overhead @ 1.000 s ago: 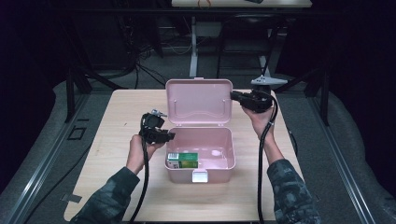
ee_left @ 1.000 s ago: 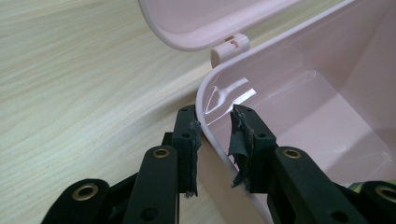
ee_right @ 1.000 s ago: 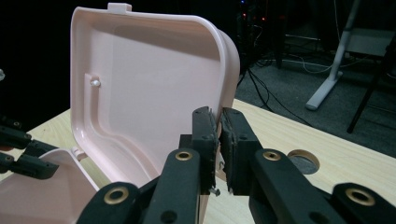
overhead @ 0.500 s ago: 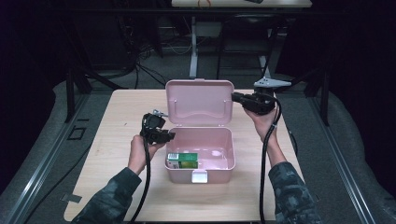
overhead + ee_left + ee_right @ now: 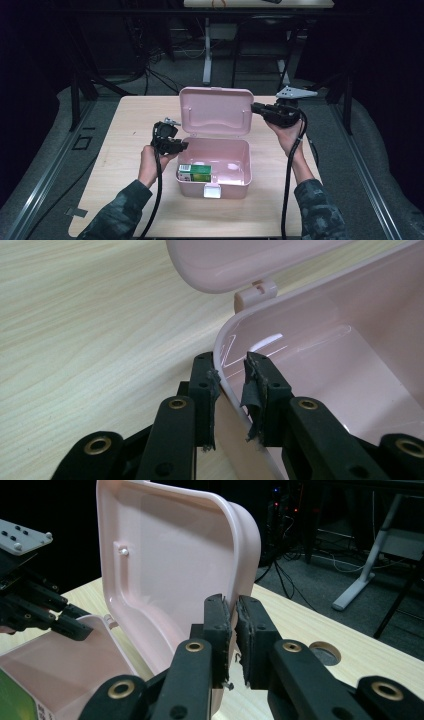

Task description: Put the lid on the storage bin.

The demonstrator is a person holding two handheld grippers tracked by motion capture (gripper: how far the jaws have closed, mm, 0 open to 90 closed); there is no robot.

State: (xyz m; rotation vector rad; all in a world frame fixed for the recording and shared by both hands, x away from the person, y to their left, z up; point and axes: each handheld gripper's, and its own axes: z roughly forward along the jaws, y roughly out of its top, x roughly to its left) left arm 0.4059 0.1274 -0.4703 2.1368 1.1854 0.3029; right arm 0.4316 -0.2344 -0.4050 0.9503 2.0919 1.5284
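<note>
Left gripper view: the left hand-held gripper [image 5: 230,377] pinches the pink box [image 5: 235,155] at its 9 o'clock wall, mid-worktop [image 5: 125,130]. The right hand-held gripper [image 5: 233,615] clamps the raised lid [image 5: 215,111] at its 3 o'clock edge. Judged step: closing; the lid needs swinging down. A green carton [image 5: 195,172] lies inside, print illegible.

Count on my bench: 1 pink box [image 5: 235,155], lid [image 5: 215,111] up at 12 o'clock. 1 green carton [image 5: 196,173] inside, at box's 7 o'clock. 1 latch tab [image 5: 212,190] at 6 o'clock. 2 grippers in my hands: left gripper [image 5: 179,146] at 9 o'clock, right gripper [image 5: 256,107] at 2 o'clock. 1 table [image 5: 125,130].
</note>
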